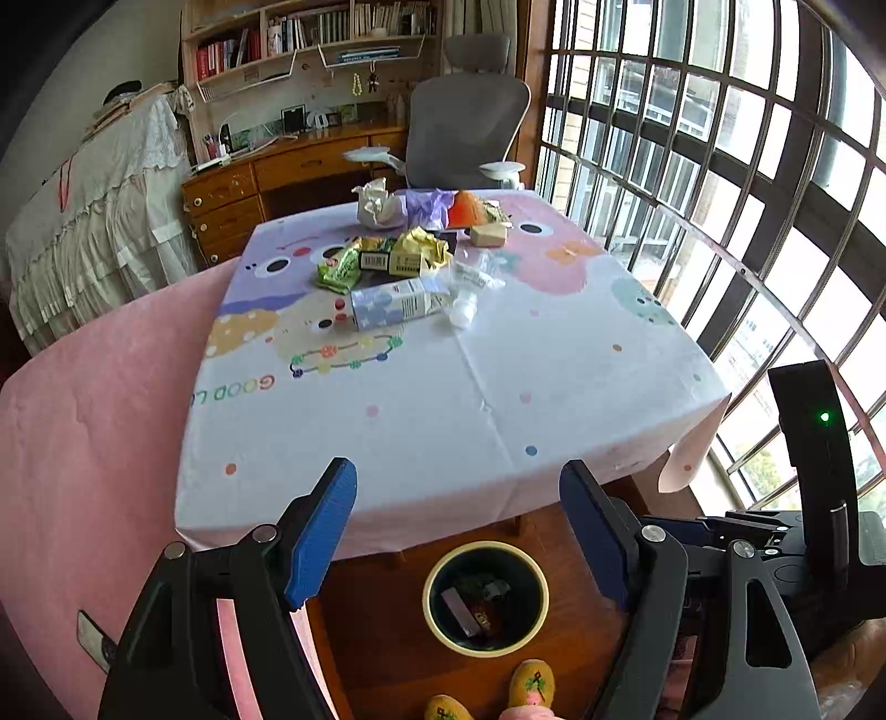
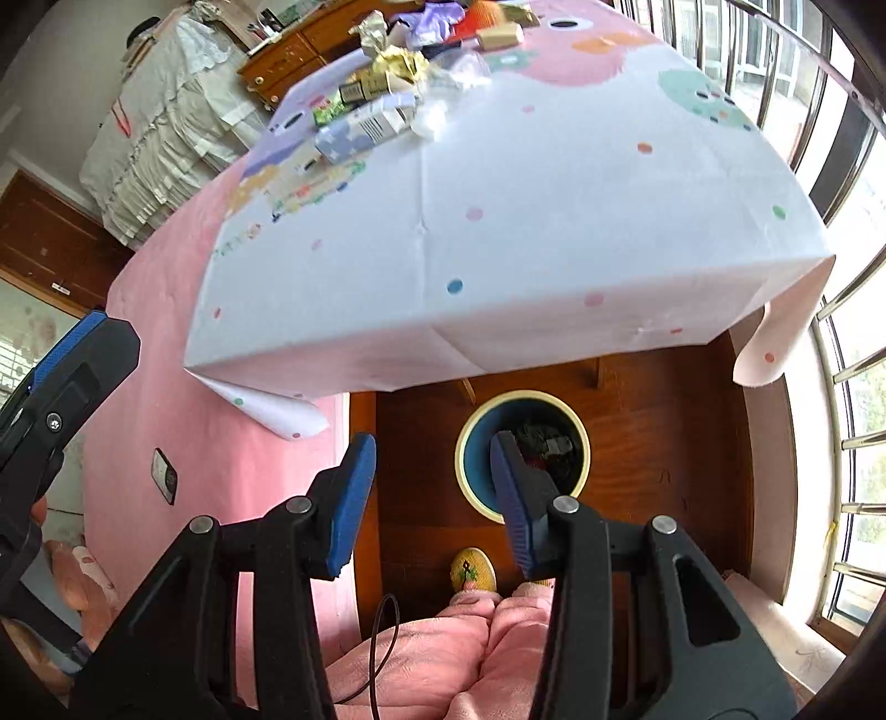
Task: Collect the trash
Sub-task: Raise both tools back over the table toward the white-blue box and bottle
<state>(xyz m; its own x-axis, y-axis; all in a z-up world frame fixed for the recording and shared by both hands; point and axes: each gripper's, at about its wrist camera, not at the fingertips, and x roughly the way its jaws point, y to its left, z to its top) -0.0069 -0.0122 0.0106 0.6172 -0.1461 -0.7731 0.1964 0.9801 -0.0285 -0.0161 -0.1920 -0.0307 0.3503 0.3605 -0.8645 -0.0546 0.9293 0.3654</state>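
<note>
Flanking bin: right hand-held gripper, agape.

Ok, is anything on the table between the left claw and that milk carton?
Nothing visible. The left claw hangs open off the near table edge, and only bare tablecloth lies between it and the milk carton. The other wrappers sit behind the carton, not in front.

Home bedroom/study: wooden bookshelf w/ books over a drawer unit, grey office chair, pink bedspread, cartoon-print cloth on desk, barred window, wood floor.
</note>
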